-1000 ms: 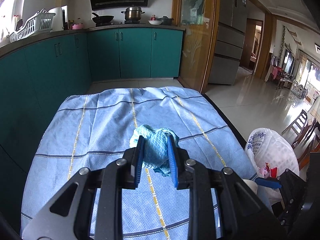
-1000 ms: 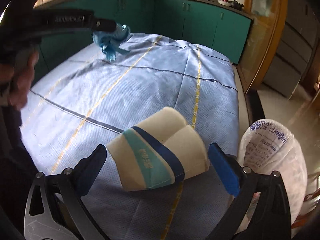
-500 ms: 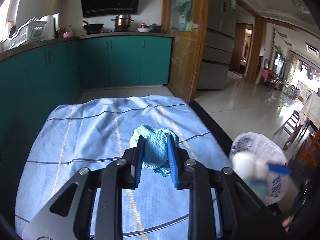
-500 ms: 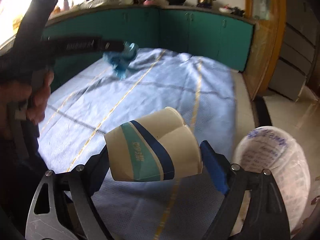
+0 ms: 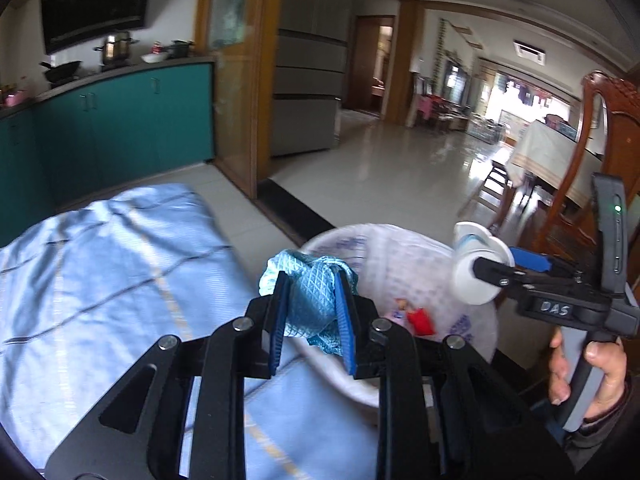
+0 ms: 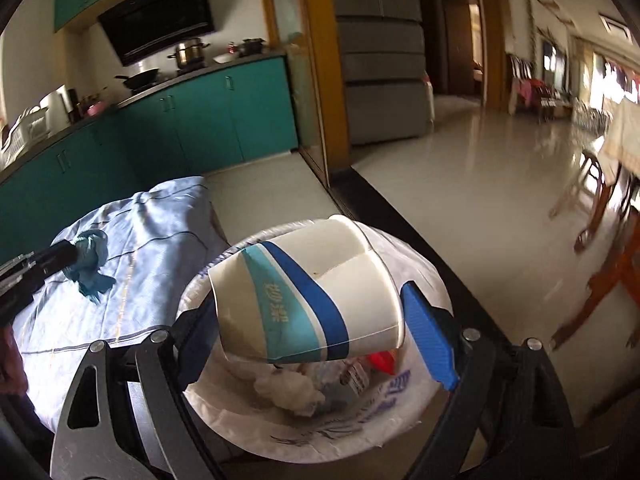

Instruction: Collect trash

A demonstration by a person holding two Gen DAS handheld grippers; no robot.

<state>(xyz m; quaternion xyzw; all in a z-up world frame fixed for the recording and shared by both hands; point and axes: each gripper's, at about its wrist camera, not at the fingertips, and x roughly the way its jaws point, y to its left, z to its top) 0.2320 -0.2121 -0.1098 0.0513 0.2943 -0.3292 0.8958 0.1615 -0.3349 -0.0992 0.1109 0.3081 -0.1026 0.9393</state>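
Table [image 5: 80,280]: covered with a light blue checked cloth, filling the lower left of both views.
Left gripper [image 5: 312,300]: lower centre of the left wrist view, jaws closed narrow on a crumpled blue rag [image 5: 310,292]; in the right wrist view it entered from the left edge, the rag [image 6: 90,258] hanging above the cloth.
Trash bag [image 5: 400,256]: white with blue print, open-mouthed, just right of the table edge; in the right wrist view its rim [image 6: 320,448] filled the lower centre, with white wads and a red scrap inside.
Right gripper [image 6: 312,320]: jaws set fairly wide around a crushed paper cup [image 6: 304,292], white with blue and teal bands, held tilted directly over the bag's mouth.
Cup from the left wrist view [image 5: 476,268]: right of centre, above the bag's far right rim.
Right hand [image 5: 588,376]: lower right, gripping the handle.
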